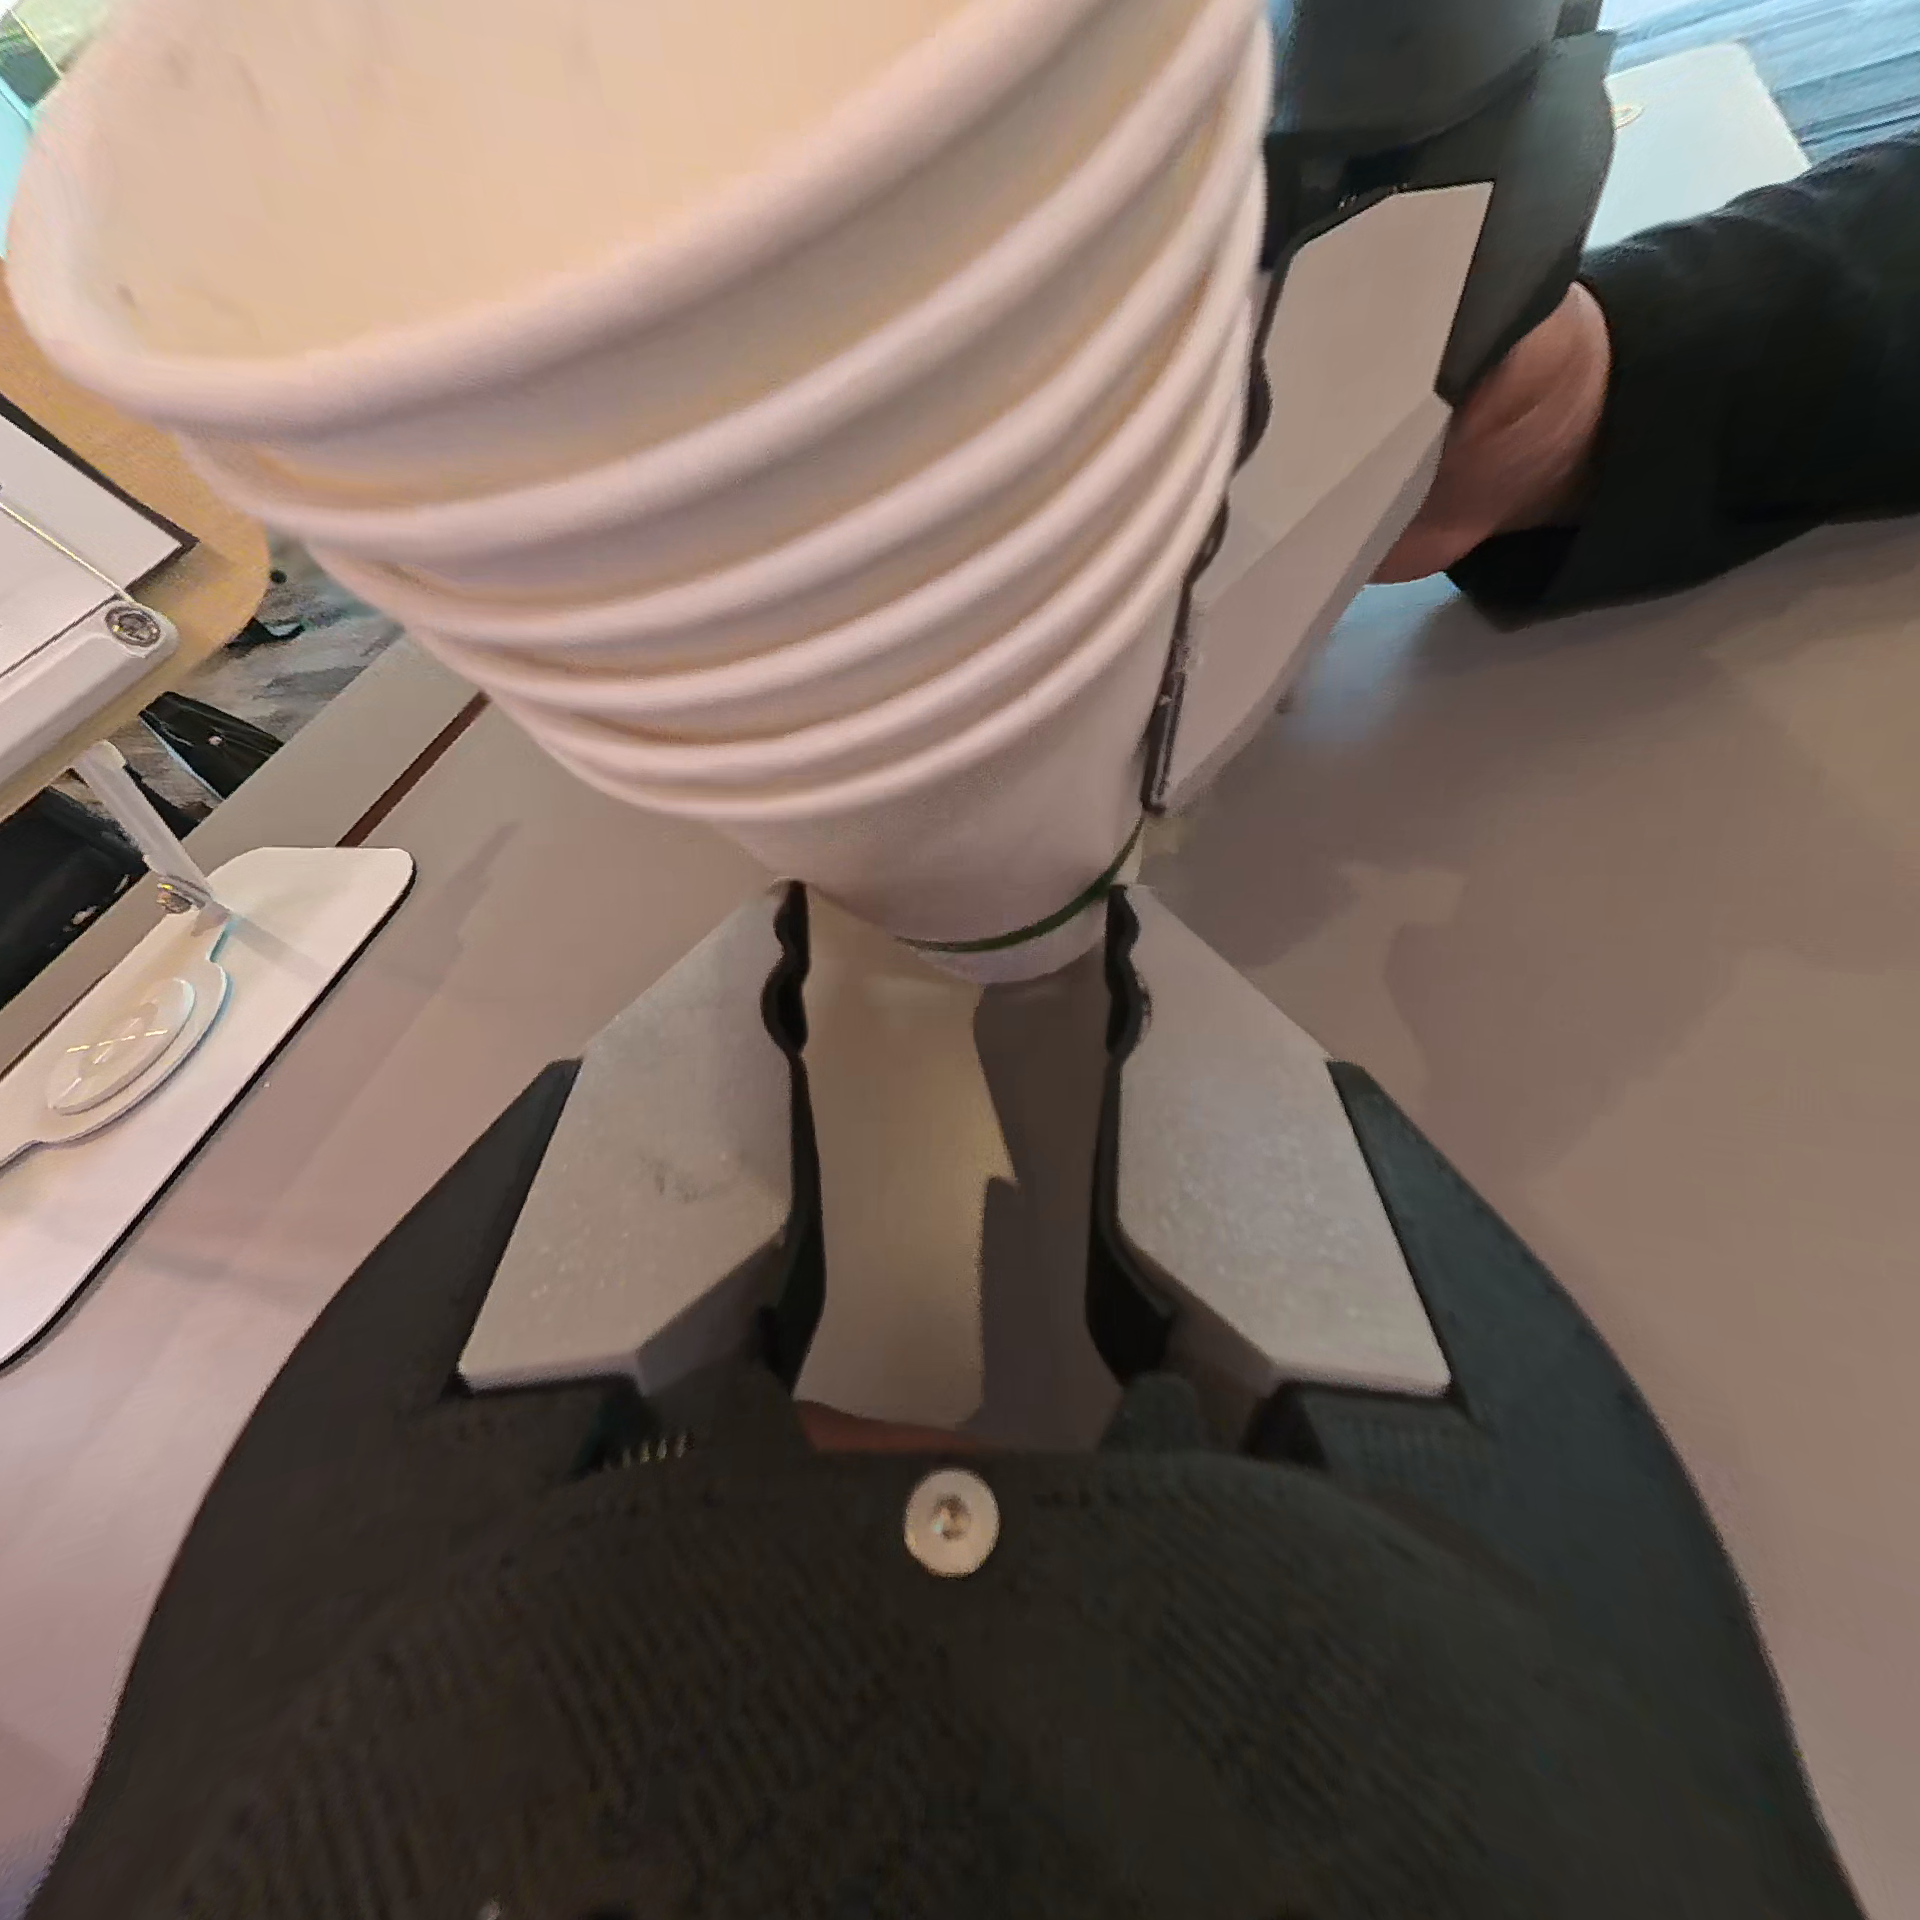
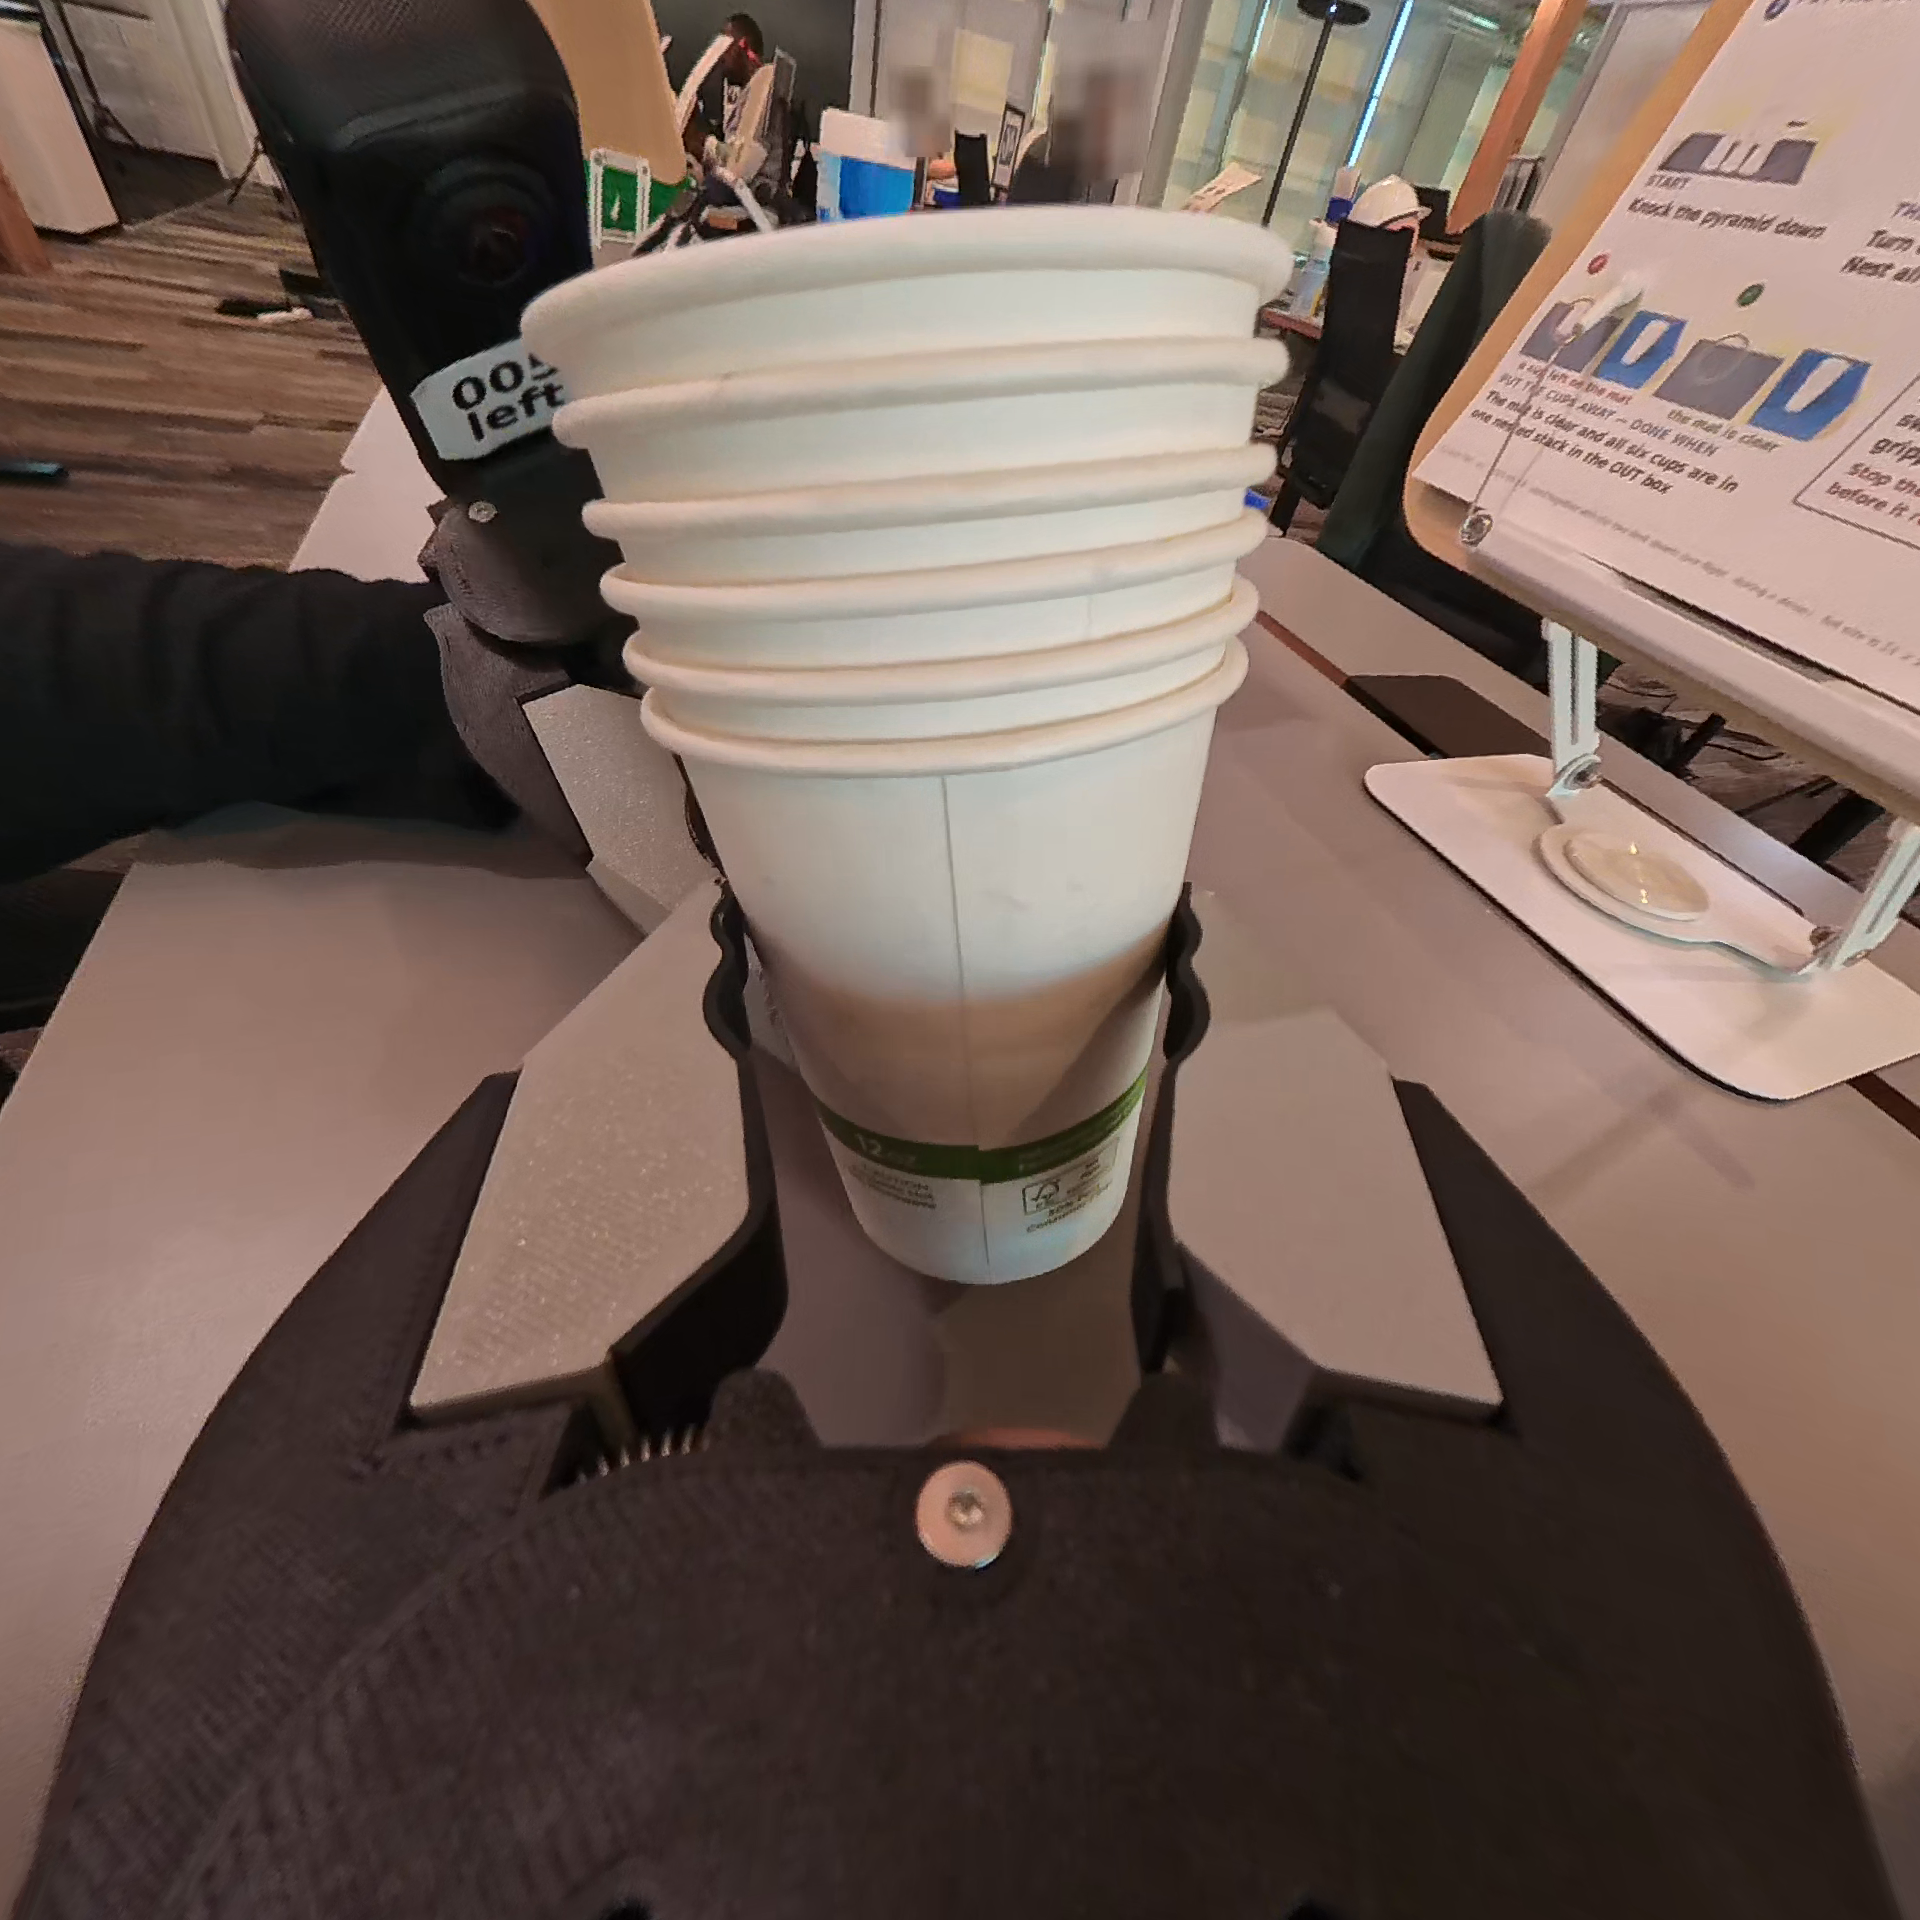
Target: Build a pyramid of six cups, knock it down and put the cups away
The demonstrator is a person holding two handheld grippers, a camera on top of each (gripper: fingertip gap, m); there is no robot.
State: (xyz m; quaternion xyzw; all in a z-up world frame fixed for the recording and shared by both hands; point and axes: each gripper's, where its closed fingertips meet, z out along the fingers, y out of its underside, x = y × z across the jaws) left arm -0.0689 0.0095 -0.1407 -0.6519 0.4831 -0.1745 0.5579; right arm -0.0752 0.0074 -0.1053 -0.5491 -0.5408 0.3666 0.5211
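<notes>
The nested stack of six white paper cups (image 2: 935,727) stands upright, mouths up, its long axis vertical, a little way in from the counter's (image 2: 260,1039) far edge. The right hand-held gripper (image 2: 956,997) is clamped on the bottom cup's lower wall, one finger on each side, just above the green band. The left hand-held gripper (image 1: 951,966) sits on the other side of the same stack; in its own view the fingers flank the cup's base closely, but I cannot tell whether they press it or merely bracket it. So the stack rises straight up between the two, and both are equally near. Whichever peels the top cup off must lift along that vertical line while the other anchors the base. A tilted instruction board on a white stand (image 2: 1662,935) occupies the counter's right side.
</notes>
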